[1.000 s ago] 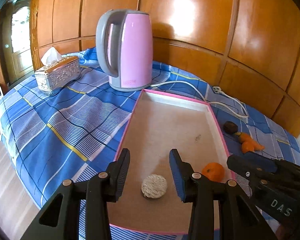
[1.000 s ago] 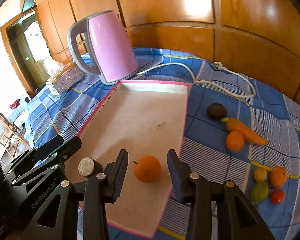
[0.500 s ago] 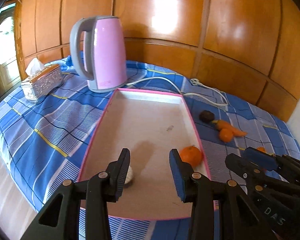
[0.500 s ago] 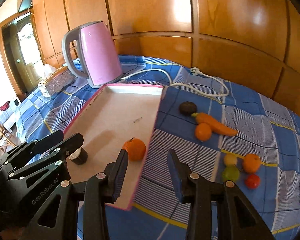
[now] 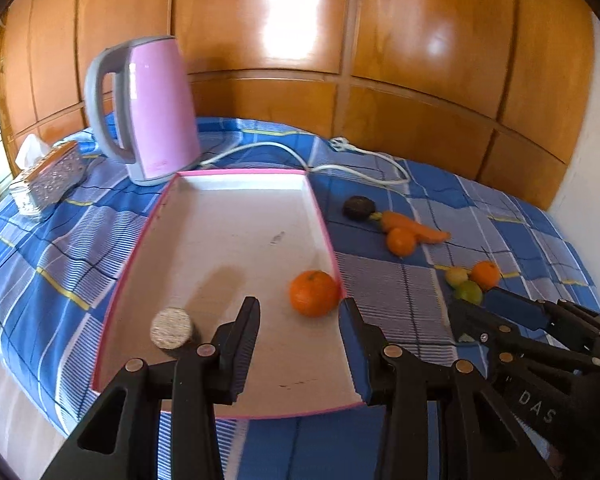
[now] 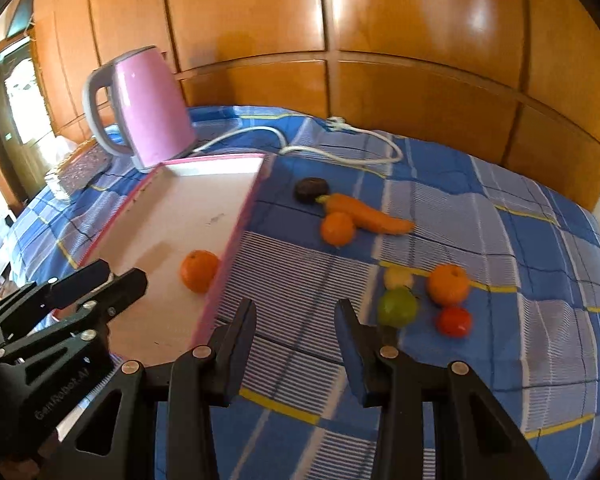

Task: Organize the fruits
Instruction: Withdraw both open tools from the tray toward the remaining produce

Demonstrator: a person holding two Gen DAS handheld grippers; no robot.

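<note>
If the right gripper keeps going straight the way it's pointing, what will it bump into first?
Probably just the blue checked cloth. The right gripper points down at a bare striped patch, jaws apart and empty. The green fruit lies just off to the side, likely missed, though depth is hard to judge.

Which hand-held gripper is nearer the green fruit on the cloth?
Right. The right hand-held gripper hangs just beside the green fruit, jaws empty; the left hand-held gripper is over the tray, farther away.
</note>
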